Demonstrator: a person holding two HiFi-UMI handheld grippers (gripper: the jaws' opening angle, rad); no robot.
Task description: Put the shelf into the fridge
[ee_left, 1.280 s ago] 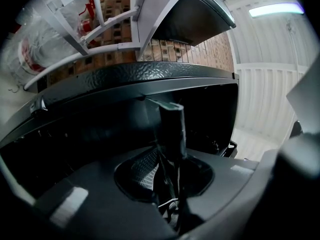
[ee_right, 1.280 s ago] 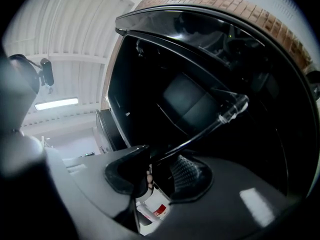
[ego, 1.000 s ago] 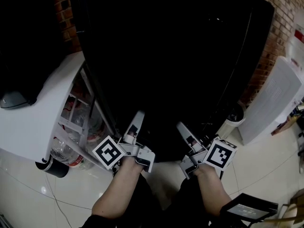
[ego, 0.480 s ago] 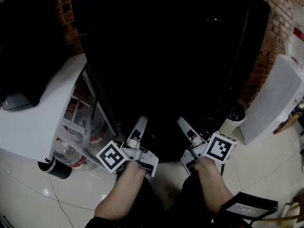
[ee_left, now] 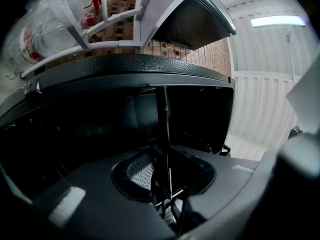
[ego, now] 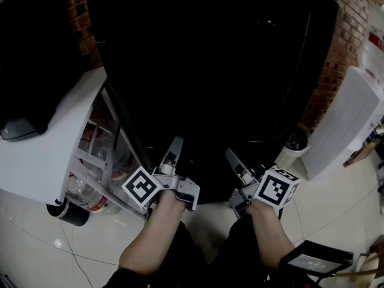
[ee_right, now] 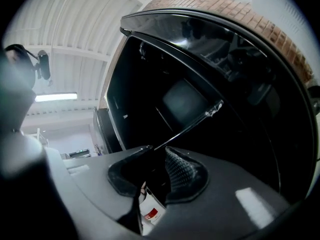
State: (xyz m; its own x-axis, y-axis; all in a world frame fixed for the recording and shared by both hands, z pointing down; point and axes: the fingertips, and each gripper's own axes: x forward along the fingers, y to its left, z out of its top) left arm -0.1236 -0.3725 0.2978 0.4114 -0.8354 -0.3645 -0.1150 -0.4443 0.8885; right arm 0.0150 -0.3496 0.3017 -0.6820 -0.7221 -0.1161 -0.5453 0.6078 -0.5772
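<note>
The right gripper (ego: 231,158), spread wide a moment ago, is closing onto the shelf (ee_right: 189,125). The left gripper (ego: 174,146) already pinches it, so carrying it into the fridge (ego: 210,53) can likely start.

No text legible: red labels (ego: 89,134) on bottles (ego: 81,191) in fridge door (ego: 36,155) blurred, red-white sticker (ee_right: 151,213) unreadable

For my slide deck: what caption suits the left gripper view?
Left gripper clamps the thin shelf edge-on before the open black fridge.
</note>
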